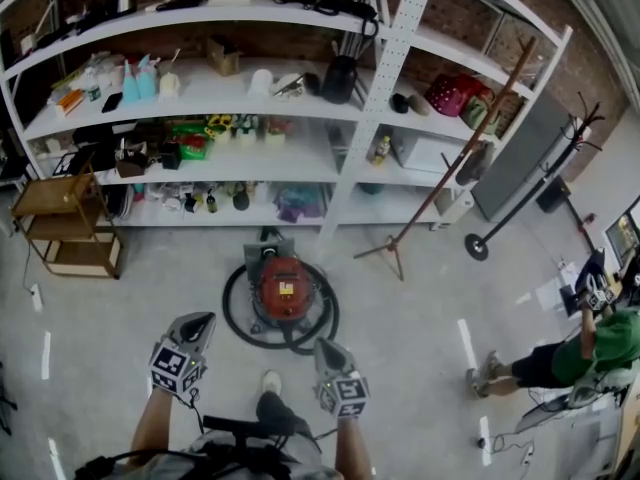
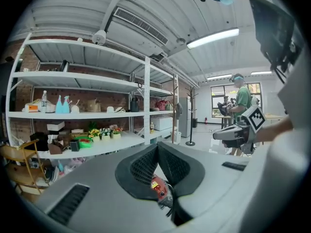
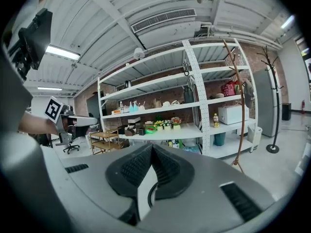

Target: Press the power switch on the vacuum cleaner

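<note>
Fingers (image 2: 141, 169) of left gripper (image 2: 157, 145) pressed together, right gripper (image 3: 151, 147) likewise — vacuum cleaner (image 1: 285, 286) apart, switch indiscernible.

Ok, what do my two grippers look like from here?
Both match: the left gripper and right gripper have grey tapered shells, black textured pads inside the jaws, and a black-and-white marker cube each. No sleeves show.

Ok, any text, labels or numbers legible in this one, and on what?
No text reads clearly in any view.
The yellow-and-white label on the round red vacuum cleaner: too small to read.
The black-and-white marker cubes on the left tongs and right tongs: square patterns only, no letters.
The bottles and boxes on the white metal shelving: labels too small to read.
</note>
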The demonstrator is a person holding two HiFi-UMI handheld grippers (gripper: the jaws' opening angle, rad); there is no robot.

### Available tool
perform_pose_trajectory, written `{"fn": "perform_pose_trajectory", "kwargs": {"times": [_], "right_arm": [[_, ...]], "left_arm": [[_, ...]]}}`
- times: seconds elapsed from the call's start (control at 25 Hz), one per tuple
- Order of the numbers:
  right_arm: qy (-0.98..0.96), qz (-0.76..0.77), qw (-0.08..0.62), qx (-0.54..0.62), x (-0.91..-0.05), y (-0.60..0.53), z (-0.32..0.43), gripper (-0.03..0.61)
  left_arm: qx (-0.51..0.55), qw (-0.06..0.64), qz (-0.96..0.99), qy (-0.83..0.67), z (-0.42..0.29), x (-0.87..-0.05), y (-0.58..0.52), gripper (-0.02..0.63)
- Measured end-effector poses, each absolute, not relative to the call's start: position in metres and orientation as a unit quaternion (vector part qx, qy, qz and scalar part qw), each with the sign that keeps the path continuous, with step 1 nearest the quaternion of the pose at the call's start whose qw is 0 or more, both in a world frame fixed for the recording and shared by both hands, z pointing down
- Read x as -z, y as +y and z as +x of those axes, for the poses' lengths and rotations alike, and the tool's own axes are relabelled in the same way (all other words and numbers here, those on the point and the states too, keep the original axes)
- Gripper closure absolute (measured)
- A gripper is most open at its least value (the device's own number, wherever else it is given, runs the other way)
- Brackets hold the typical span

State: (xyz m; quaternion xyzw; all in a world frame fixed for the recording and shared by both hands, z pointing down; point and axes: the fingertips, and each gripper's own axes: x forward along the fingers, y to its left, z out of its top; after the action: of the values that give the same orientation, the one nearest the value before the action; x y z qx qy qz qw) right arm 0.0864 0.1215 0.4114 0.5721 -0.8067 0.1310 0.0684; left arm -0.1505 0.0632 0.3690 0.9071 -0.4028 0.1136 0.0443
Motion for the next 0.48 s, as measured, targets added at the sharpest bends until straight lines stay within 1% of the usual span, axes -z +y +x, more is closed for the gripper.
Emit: {"fn": "perform_pose_trajectory", "kwargs": {"times": [0.2,0.48], "right_arm": [[-0.809,0.564,0.089,-0.141,-0.419,0.073,0.108,0.568],[-0.818,0.548,0.093,-0.147,-0.424,0.022,0.12,0.568]], "left_arm": [[-0.124,0.053,0.905,-0.403,-0.126,-0.375,0.016,0.607],[-0.138,0.062,0.899,-0.412,-0.11,-0.39,-0.03,0.607]]}}
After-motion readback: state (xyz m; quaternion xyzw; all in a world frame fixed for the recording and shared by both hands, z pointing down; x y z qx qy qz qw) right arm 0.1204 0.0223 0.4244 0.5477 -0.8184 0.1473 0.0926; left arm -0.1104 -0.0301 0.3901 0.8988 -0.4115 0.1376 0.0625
